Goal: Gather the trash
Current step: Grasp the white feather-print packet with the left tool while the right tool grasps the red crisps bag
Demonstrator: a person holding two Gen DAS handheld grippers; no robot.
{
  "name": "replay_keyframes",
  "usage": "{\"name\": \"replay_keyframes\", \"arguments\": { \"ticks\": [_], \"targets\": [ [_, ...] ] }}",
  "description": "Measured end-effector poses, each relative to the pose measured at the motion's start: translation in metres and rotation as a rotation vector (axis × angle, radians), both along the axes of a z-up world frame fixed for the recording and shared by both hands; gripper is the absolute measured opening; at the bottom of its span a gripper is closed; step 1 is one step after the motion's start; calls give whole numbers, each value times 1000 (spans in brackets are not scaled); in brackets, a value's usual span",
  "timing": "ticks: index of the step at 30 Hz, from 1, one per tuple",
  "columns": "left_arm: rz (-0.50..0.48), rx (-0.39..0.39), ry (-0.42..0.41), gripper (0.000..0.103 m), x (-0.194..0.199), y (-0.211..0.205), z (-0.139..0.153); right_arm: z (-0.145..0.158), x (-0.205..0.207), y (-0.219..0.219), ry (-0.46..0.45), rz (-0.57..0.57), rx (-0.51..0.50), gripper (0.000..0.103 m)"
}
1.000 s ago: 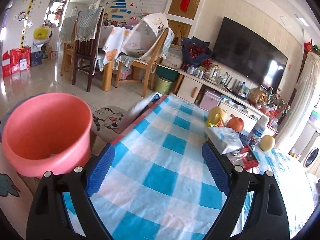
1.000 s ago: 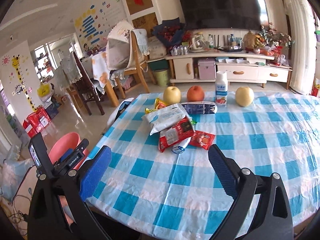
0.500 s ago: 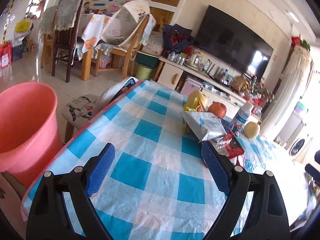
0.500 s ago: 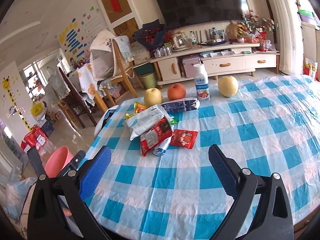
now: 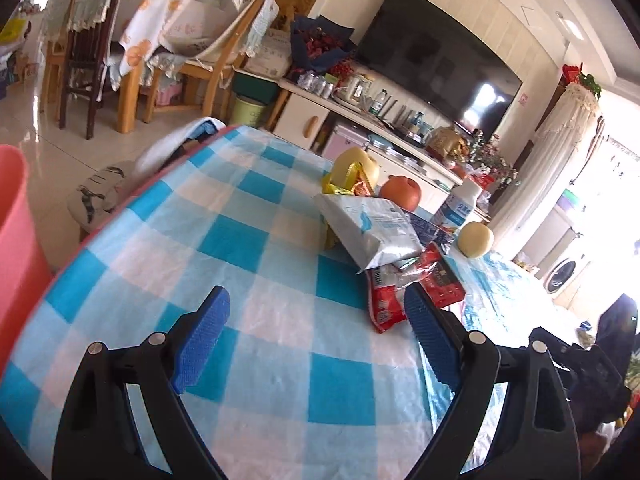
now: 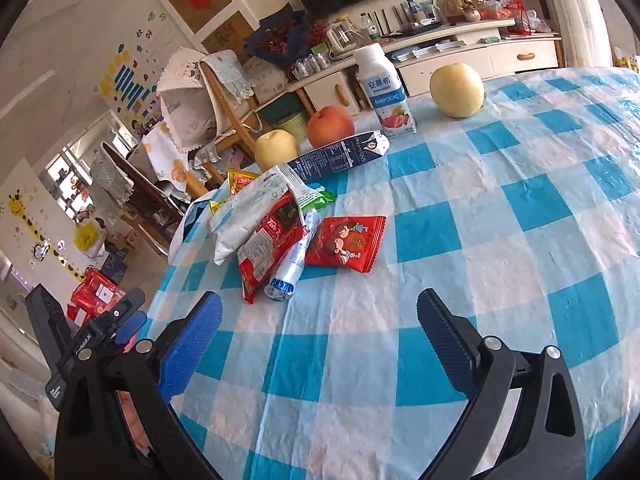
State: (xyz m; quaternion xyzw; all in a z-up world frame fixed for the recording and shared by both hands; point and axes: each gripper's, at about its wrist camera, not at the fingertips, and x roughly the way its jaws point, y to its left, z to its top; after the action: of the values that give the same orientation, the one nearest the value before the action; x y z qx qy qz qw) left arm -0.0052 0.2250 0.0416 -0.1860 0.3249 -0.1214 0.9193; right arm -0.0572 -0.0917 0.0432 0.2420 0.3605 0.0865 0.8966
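Note:
A pile of trash lies on the blue checked tablecloth (image 6: pixel 460 216): a white snack bag (image 6: pixel 250 210), a red wrapper (image 6: pixel 266 250), a white tube (image 6: pixel 290 266), a red cookie packet (image 6: pixel 346 242), a flattened dark blue carton (image 6: pixel 336 158) and yellow and green wrappers. The white bag (image 5: pixel 374 226) and red wrappers (image 5: pixel 386 292) also show in the left wrist view. My left gripper (image 5: pixel 316 340) is open and empty, short of the pile. My right gripper (image 6: pixel 320 342) is open and empty, just in front of the tube. A pink bin (image 5: pixel 14 240) stands at the left beside the table.
Two pale apples (image 6: pixel 456 90) (image 6: pixel 277 148), a red apple (image 6: pixel 330 126) and a yoghurt bottle (image 6: pixel 384 90) stand behind the pile. Chairs, a TV cabinet and a TV fill the room beyond. The left gripper (image 6: pixel 100 328) shows at the right wrist view's lower left.
Both grippers have moved closer to the trash pile. The left view has swung right, so the pink bin has slid to the frame's left edge. Both grippers stay open.

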Motion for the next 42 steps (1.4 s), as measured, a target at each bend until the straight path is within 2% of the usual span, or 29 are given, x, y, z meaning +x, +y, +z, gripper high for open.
{"name": "replay_keyframes", "arguments": {
  "ticks": [5,11,13,14,16,20,23,24,31,34,35,36,38,42],
  "targets": [
    [-68,-124,1,89,26,-10,-2,-2,32,0,-13,54,80,97],
    [-94,-241,57,89,76,-26,-18,2,67,22,-34,138,21,96],
    [-94,-277,80,89,90,-30,-24,0,78,26,-28,155,-1,93],
    [-96,-288,88,89,96,-31,-26,-1,84,27,-23,163,-14,84],
    [-100,-313,112,89,107,-35,-32,-5,94,28,-7,178,-18,79],
    [-94,-336,152,89,123,-40,-39,-11,111,25,3,199,-17,77],
    [-93,-347,174,86,129,-41,-41,-16,120,26,8,228,-17,65],
    [-94,-349,181,85,130,-42,-42,-17,122,27,10,239,-20,64],
    [-100,-355,200,83,142,-47,-49,-21,131,36,18,317,-19,63],
    [-106,-335,196,83,145,-51,-50,-25,133,41,32,325,-53,64],
    [-111,-327,196,80,146,-53,-50,-26,133,42,32,326,-58,65],
    [-110,-319,197,69,146,-54,-50,-26,134,42,32,326,-56,65],
    [-112,-304,211,55,145,-56,-51,-25,136,42,30,326,-54,65],
    [-118,-286,212,43,141,-55,-51,-20,134,45,16,346,-62,64]
  ]
}}
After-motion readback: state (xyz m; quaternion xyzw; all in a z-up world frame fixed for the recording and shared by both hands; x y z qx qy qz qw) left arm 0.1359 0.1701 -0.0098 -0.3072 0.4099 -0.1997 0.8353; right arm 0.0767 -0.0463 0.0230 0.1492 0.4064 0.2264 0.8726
